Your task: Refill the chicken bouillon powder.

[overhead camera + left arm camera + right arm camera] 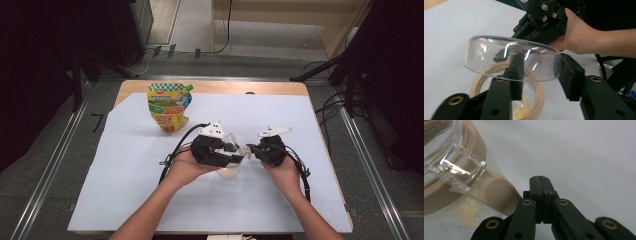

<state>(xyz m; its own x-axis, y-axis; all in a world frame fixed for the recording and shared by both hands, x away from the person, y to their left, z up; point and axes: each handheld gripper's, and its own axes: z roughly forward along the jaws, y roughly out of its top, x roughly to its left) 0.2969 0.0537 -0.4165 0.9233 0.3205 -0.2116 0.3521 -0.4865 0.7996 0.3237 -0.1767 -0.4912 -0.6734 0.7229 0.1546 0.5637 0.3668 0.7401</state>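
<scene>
Item one: the left gripper (235,150), held in the person's left hand (187,167), is pinching the wall of a clear glass lid (511,58). One black pad is sitting inside the lid, the other is pressing against its outer side, so the jaws are standing only partly apart. The lid is being held tilted just above the jar.

Item two: a glass jar (229,171) with a beige sealing ring (480,80) is standing on the white sheet (125,165) near the table's middle, between the two grippers. A little pale yellow powder (470,211) is lying at its bottom.

Item three: the right gripper (540,181) is hovering just beside the jar, jaws pressed together with nothing between them.

Item four: a yellow-and-green spouted pouch (169,106) is standing well apart, toward the far left of the sheet.
</scene>
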